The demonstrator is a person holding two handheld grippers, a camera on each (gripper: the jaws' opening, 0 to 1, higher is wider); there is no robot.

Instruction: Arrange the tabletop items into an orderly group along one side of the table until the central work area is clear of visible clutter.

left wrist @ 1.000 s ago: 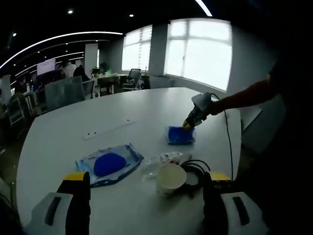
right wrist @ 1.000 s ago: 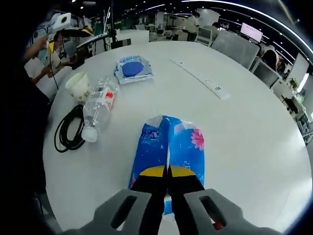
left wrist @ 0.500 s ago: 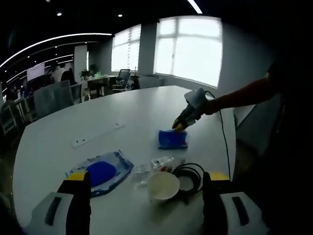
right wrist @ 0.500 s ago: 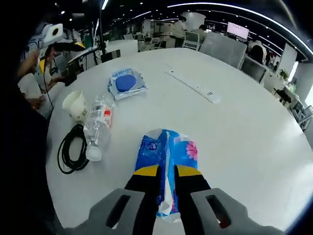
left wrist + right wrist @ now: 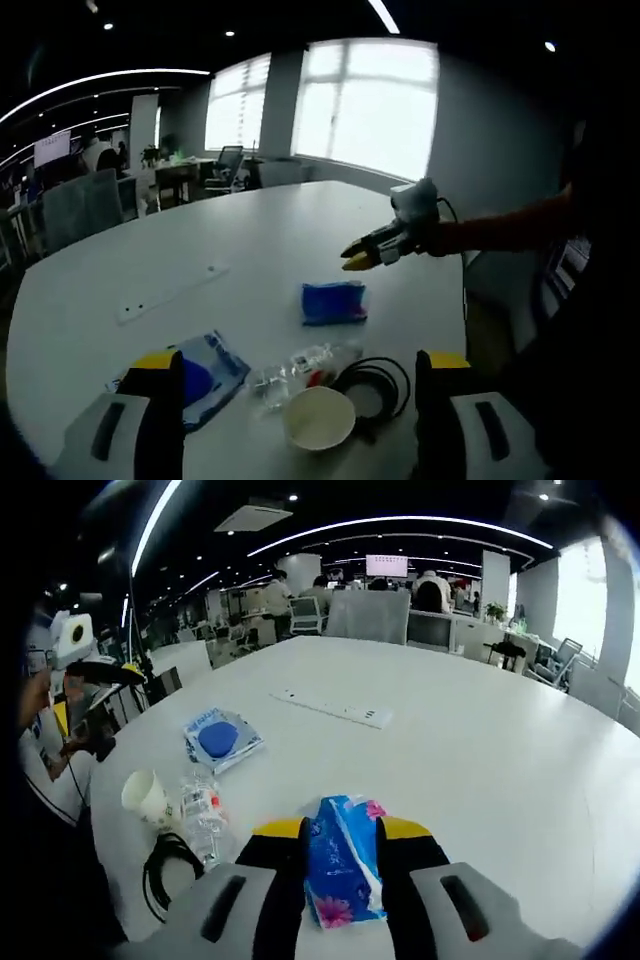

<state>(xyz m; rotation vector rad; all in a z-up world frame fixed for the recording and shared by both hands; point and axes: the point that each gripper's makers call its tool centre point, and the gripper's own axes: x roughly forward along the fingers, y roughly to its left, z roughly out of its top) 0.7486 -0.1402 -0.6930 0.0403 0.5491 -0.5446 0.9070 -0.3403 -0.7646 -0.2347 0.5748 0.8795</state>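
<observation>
Two jaws of the right gripper (image 5: 340, 830) had opened and let go of the tissue pack (image 5: 342, 860); it lay near the cup (image 5: 318, 417), bottle (image 5: 295, 364) and cable (image 5: 375, 380); left gripper (image 5: 295, 372) hung open above; that item looked placed.

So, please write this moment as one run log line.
right claw: open, above tissue pack | left claw: open, empty | cup, bottle, cable: untouched

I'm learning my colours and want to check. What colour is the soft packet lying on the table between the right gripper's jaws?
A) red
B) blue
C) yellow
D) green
B: the tissue packet lying on the white table is blue with a pink flower print, and it sits between the open jaws of the right gripper.
</observation>
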